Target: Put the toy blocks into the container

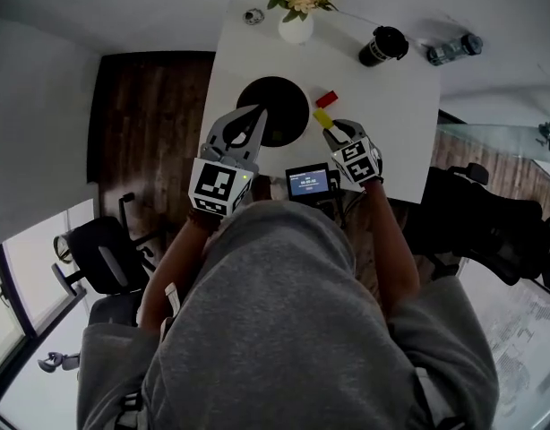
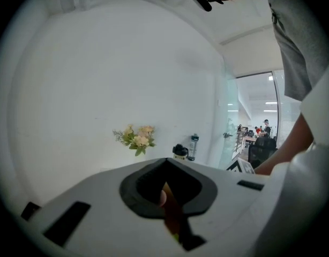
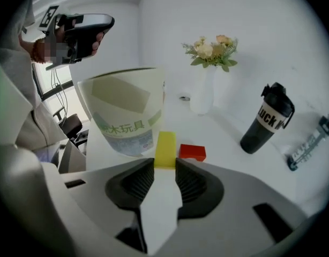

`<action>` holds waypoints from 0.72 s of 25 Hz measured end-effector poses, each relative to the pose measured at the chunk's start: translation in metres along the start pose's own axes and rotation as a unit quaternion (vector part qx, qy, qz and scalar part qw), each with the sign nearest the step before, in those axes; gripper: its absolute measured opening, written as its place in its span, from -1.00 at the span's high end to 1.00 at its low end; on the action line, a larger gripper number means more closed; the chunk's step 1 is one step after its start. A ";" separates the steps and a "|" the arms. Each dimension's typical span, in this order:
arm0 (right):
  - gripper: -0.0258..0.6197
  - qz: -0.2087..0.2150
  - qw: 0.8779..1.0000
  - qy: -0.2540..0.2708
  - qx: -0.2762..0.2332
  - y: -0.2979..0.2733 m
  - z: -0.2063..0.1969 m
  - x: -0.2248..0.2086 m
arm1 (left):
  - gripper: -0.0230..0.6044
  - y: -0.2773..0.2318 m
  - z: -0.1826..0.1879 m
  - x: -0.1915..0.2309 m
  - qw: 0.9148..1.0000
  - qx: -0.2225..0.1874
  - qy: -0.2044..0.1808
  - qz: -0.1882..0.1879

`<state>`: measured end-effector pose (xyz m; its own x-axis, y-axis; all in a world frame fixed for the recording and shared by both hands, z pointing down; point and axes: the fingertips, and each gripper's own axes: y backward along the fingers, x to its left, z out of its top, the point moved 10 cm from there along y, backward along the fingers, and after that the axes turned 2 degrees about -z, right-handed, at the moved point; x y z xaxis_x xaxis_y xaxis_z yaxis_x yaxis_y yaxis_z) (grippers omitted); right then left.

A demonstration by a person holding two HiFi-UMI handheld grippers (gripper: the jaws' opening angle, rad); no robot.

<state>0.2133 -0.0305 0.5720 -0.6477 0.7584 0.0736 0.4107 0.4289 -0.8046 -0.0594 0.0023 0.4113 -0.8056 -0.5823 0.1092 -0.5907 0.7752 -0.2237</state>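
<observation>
On container (image 3: 124, 116): "木玩具". On black tumbler (image 3: 269, 119): "LUCK", further letters perhaps hidden.

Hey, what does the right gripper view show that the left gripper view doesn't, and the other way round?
Only the right gripper view: the right claw gripping a yellow block, a red block, the pale toy container, and the left claw seen from outside. Only the left gripper view: a distant office. Both: the flowers, the black tumbler and the clear bottle.
</observation>
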 end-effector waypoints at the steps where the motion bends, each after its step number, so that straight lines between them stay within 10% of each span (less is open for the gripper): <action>1: 0.54 -0.007 1.000 -0.006 -0.004 0.005 0.003 0.001 | 0.91 0.000 0.001 0.003 1.000 -0.001 -0.001 -0.006; 18: 0.54 -0.123 0.983 -0.107 -0.081 0.072 0.067 0.024 | 0.91 -0.010 0.015 0.049 0.995 -0.014 -0.016 -0.102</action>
<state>0.1845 -0.0147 0.4768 -0.8534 0.5083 0.1150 0.3102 0.6727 -0.6717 -0.0924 -0.0378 0.4039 -0.6672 -0.7355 0.1177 -0.7432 0.6465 -0.1726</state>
